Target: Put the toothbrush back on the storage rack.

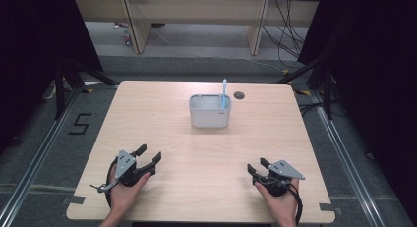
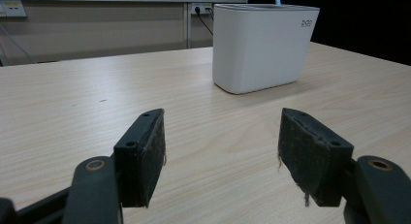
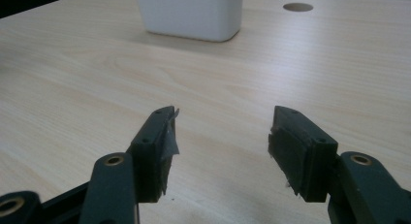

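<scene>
The left tool (image 1: 150, 157) rests at the near left of the desk (image 1: 162, 133), held by the person's left hand (image 1: 124, 190), with its jaws apart and nothing between them. In the left gripper view the pads (image 2: 154, 146) frame bare wood, and the white bin (image 2: 264, 44) stands well ahead and a little to the right. The tool lies low and roughly level, pointing forward and inward toward the middle of the desk.

The bin (image 1: 210, 110) sits on the far half of the desk, just left of the round cable hole (image 1: 239, 95). A blue brush (image 1: 223, 92) stands in it, leaning against the right rear corner with its handle rising above the rim.

The right tool (image 1: 256, 166) rests at the near right, gripped by the right hand (image 1: 280, 197), jaws likewise apart and empty. The right gripper view shows its pads (image 3: 167, 136) over bare desk, with the bin (image 3: 190, 13) far ahead to the left and the hole (image 3: 297, 7) ahead to the right. This tool also lies low, angled inward to the left.

The work in hand appears to be the reach toward the bin and brush. To do it well, one tool should probably lift clear of the desk first and approach from above, since the handle stands nearly upright. The jaws should close on the exposed handle above the rim, squarely across it. The other tool could steady the bin wall, as a light bin may tip or slide when the brush is drawn out.
</scene>
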Motion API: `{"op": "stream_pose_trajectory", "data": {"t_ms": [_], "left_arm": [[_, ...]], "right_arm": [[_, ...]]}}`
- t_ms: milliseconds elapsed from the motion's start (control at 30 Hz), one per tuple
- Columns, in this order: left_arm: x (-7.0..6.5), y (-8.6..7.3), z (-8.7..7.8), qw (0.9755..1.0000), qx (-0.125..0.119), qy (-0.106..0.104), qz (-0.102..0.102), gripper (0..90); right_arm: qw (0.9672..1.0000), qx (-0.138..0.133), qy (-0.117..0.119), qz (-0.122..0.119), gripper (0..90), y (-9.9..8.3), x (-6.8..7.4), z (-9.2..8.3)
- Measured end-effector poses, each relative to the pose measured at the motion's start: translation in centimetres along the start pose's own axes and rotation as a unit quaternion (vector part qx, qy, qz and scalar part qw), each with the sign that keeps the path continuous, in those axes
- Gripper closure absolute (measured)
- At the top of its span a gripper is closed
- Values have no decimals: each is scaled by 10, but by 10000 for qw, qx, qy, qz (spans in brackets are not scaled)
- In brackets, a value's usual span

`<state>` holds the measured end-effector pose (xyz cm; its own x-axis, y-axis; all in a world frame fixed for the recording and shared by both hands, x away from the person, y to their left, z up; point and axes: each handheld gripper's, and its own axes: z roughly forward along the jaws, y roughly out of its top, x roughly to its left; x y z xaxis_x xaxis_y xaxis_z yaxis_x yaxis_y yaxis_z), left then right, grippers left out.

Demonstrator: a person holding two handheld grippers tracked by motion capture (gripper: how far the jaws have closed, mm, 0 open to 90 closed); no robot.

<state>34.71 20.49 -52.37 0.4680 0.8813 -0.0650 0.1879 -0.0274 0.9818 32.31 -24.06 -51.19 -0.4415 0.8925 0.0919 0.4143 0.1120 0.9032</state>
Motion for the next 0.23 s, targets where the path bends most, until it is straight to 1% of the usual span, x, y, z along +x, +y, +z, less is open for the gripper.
{"op": "stream_pose_trajectory", "data": {"t_ms": [33,67,100,133,200,233], "left_arm": [[0,0,0,10000,0,-3,3,334],[0,0,0,10000,3,-5,11,334],[0,0,0,10000,7,-6,16,335],[0,0,0,10000,8,-10,22,335],[0,0,0,10000,20,-15,48,335],[0,0,0,10000,20,-14,51,335]], "right_arm": [[10000,9,3,-47,427,0,-1,0],[9999,-48,-32,-113,427,0,-1,-1],[9998,-146,-60,-116,427,-1,-1,0],[9998,-150,-94,-112,427,-1,-1,1],[9999,-105,-5,-97,426,-1,-1,0],[9999,-113,64,-27,425,-1,0,2]]}}
